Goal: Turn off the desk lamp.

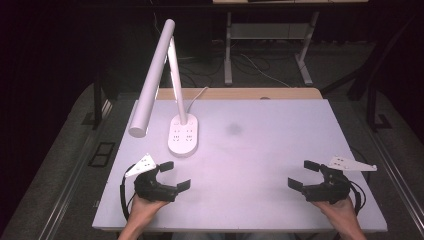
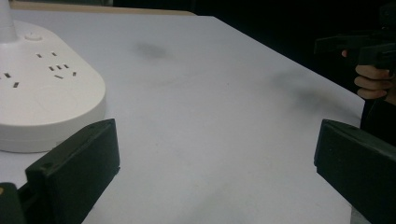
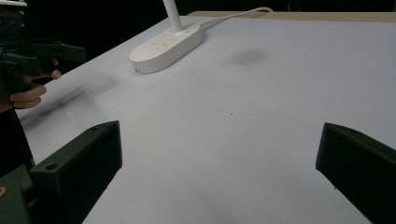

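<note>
Both tongs, left (image 1: 175, 175) and right (image 1: 304, 174), gape, angled inward.

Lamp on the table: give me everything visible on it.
The lamp is white, smooth, plastic-looking. Its oval base stands flat on the white table, left of centre toward the far edge, and carries rows of socket slots plus a round button near the stem. A thin stem rises from the base's far end to a long tubular head angled toward the near left. A white cord runs off behind. Nothing else touches it.
</note>
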